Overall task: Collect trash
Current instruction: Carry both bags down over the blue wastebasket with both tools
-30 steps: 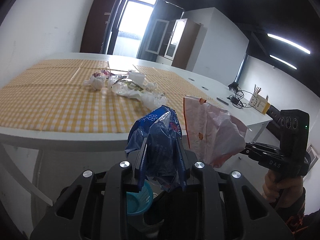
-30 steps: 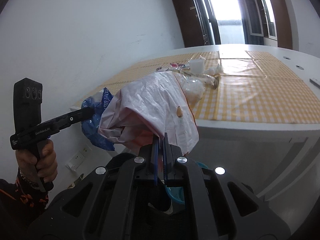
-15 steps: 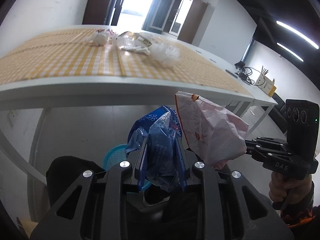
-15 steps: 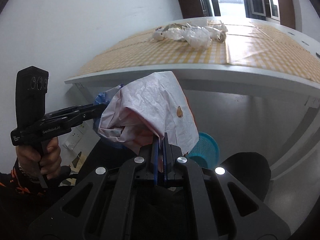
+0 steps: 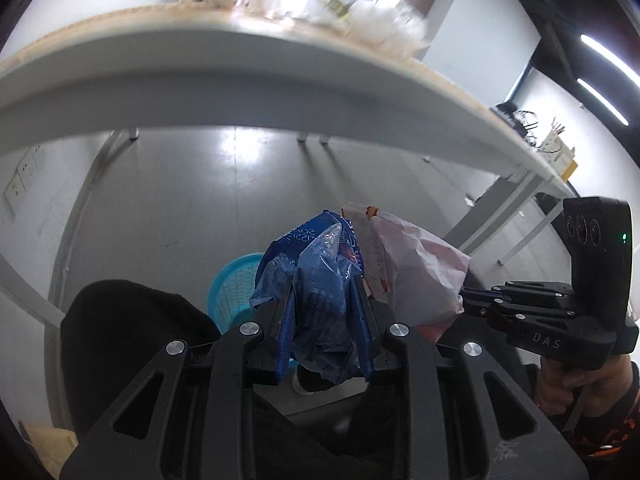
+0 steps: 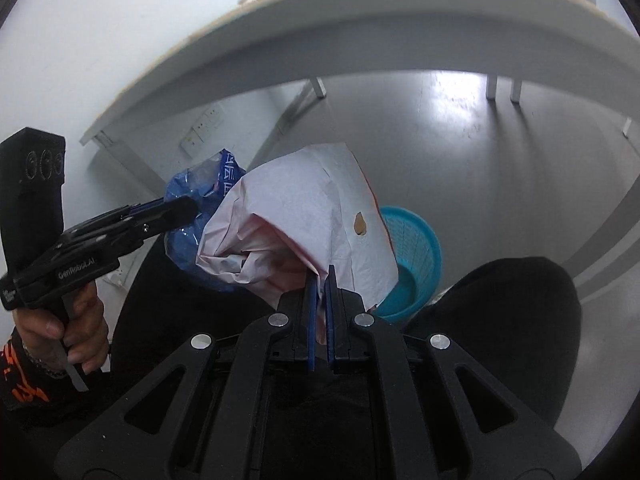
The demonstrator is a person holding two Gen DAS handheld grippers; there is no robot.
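Two light, crinkly pieces hang above the teal basket: the left gripper is clenched on a slippery blue wrapper, the right gripper on a soft paper bag; both are best pinched at a bunched fold

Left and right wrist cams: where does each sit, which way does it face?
Left wrist: on the left gripper, facing down under the table; shows its jaws on the blue bag, plus the right gripper and hand.
Right wrist: on the right gripper, facing down under the table; jaws on the pink bag, plus the left gripper and hand.
Shared: both bags, teal basket, table edge.
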